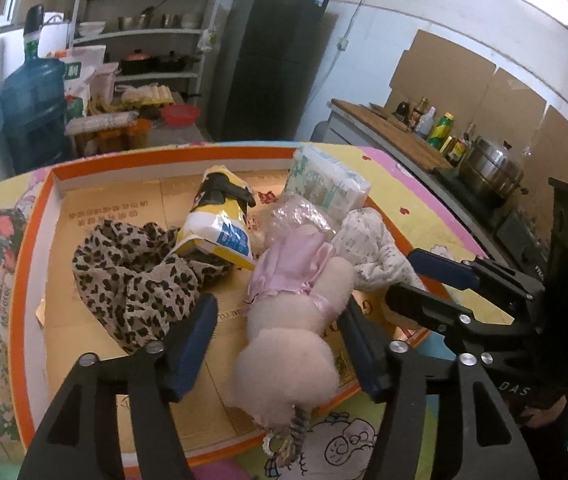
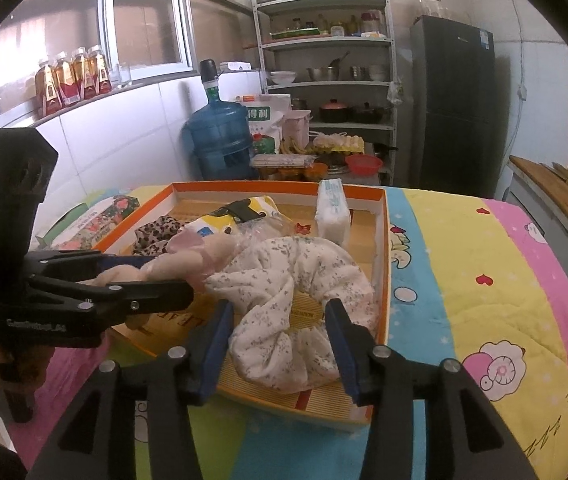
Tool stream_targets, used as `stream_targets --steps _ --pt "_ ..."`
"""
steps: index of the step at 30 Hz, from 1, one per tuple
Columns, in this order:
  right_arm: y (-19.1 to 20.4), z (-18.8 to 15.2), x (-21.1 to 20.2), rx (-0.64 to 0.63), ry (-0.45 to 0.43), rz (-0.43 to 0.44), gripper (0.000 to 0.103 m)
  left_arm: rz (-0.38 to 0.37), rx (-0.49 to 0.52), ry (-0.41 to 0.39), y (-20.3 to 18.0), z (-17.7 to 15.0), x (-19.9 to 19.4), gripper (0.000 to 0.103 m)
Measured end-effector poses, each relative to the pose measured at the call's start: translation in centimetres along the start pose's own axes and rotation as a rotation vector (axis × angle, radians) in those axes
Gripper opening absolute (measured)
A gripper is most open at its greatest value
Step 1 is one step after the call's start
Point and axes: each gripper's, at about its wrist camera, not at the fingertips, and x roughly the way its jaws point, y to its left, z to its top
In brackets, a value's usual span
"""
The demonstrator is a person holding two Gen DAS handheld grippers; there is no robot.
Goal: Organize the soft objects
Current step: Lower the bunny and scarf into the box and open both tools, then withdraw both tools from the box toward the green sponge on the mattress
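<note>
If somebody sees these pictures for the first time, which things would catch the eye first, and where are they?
First comes the pink plush toy, lying in the orange box between the open fingers of the left tool. Next to it, the white flowered cloth lies bunched at the box's near corner, between the open fingers of the right tool. Further back, a leopard-print cloth lies in the box's left part.

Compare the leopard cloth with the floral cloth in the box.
The leopard cloth is tan with dark spots; the floral cloth is white with tiny grey sprigs. The leopard cloth lies at the box's left side with nothing around it; the floral cloth sits at the right side, between the right gripper's open jaws. Both are crumpled, soft fabric inside the same box.
</note>
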Motion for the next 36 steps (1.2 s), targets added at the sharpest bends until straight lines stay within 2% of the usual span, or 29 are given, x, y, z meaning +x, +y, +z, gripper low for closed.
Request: stream_targets --steps 4,14,36 --pt "0.1 0.0 -0.2 0.001 -0.004 0.001 0.048 0.003 0.013 -0.024 -0.3 -0.1 -0.9 0.070" --pt "0.7 0.3 -1.6 0.014 -0.037 -0.001 0.048 0.006 0.012 -0.063 -0.1 -0.2 -3.3 0.070" --pt "5.6 1.2 -4.9 -0.030 -0.088 0.019 0.048 0.032 0.000 -0.161 1.3 -2.1 -10.1 0.070"
